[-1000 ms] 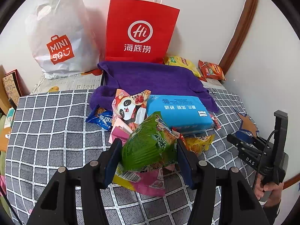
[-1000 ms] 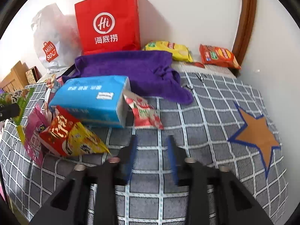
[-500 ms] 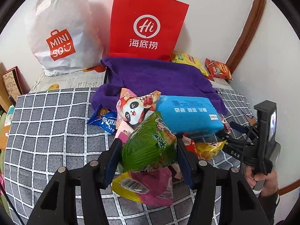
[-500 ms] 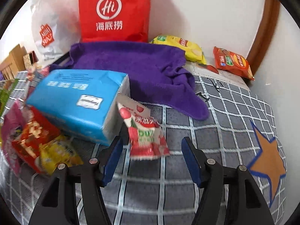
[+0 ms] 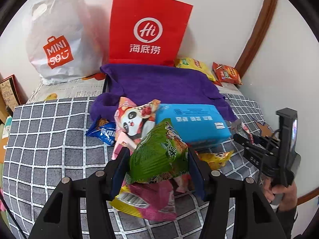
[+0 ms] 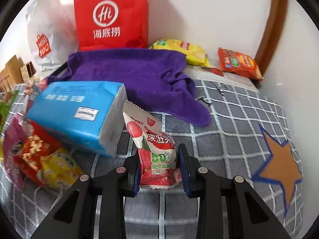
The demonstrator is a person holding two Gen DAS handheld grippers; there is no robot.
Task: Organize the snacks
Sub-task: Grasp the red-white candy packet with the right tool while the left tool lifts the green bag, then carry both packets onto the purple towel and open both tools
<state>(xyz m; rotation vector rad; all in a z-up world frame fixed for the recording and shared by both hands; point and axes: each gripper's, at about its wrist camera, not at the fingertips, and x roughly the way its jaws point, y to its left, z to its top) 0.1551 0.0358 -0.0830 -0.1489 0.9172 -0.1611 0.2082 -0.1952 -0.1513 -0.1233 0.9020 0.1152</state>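
My left gripper (image 5: pixel 157 165) is shut on a puffy green snack bag (image 5: pixel 159 155) and holds it above a pile of snacks: a pink and yellow packet (image 5: pixel 145 201), a panda packet (image 5: pixel 135 119), a blue packet (image 5: pixel 103 133). My right gripper (image 6: pixel 158 169) has its jaws around a red strawberry snack packet (image 6: pixel 153 149) lying by a blue tissue pack (image 6: pixel 77 111); the pads touch its sides. The right gripper also shows at the right of the left wrist view (image 5: pixel 245 141).
A purple towel (image 5: pixel 159 83) lies behind the pile, with a red paper bag (image 5: pixel 147 29) and a white Miniso bag (image 5: pixel 57 39) against the wall. Yellow (image 6: pixel 183 49) and orange (image 6: pixel 239 63) chip bags lie at the back right. A checked grey cloth (image 6: pixel 229 119) covers the surface.
My right gripper opened, moved forward to the red strawberry packet and closed in around it. My left gripper kept hold of the green bag and moved slightly forward.
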